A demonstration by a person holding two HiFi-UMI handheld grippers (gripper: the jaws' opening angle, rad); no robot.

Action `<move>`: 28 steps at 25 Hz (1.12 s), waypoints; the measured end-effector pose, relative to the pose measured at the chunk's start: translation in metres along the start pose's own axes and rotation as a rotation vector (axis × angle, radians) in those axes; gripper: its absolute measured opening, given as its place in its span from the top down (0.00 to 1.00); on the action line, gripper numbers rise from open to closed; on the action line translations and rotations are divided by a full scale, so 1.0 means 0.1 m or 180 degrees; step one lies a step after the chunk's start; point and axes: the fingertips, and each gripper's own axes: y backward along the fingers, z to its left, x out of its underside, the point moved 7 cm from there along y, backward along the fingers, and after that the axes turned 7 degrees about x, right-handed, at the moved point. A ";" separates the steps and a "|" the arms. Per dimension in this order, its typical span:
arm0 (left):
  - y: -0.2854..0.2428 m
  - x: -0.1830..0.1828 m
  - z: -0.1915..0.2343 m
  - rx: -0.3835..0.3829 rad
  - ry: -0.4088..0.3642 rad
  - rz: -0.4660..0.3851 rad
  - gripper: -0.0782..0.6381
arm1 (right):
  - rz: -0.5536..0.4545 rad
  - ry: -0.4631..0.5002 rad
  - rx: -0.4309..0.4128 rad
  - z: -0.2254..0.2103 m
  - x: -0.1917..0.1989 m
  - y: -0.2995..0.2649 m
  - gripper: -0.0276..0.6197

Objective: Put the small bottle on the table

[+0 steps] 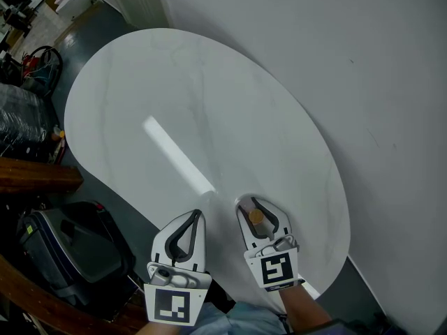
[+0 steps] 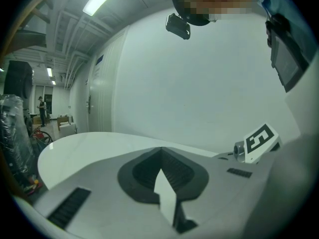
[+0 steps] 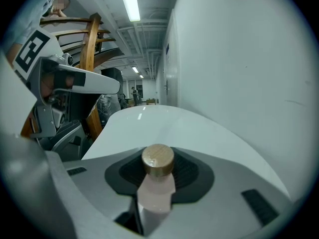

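The bottle (image 3: 156, 185), pale pink with a wooden cap, stands upright between the jaws of my right gripper (image 1: 254, 206). The jaws are pinched on its body below the cap, so I judge it held and not yet let go. No view tells me whether its base touches the table (image 1: 174, 89).

To do this well I'd keep the bottle upright and lower it straight down until the base sits flat. Then I'd spread the jaws evenly and draw back along their own line, so neither pad drags the cap over. A narrow, tall thing like this will probably tip easily.

Just left of the bottle is my left gripper (image 1: 198, 215), jaws pressed together on nothing. It is near enough that I'd leave it put.

Behind the bottle, toward me, the table's rim is close, so I'd set down further in. Ahead of the bottle the top is bare and wide, crossed only by a light streak (image 1: 178, 155). Right of the bottle the rim curves in near the wall (image 1: 363, 61). Far left of it, off the table, sits a dark bag (image 1: 70, 246).
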 end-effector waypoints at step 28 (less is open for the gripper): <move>0.45 -0.50 -0.47 -0.0229 -0.0481 -0.0858 0.89 | -0.1158 0.0161 0.0075 0.00 -0.88 0.84 0.95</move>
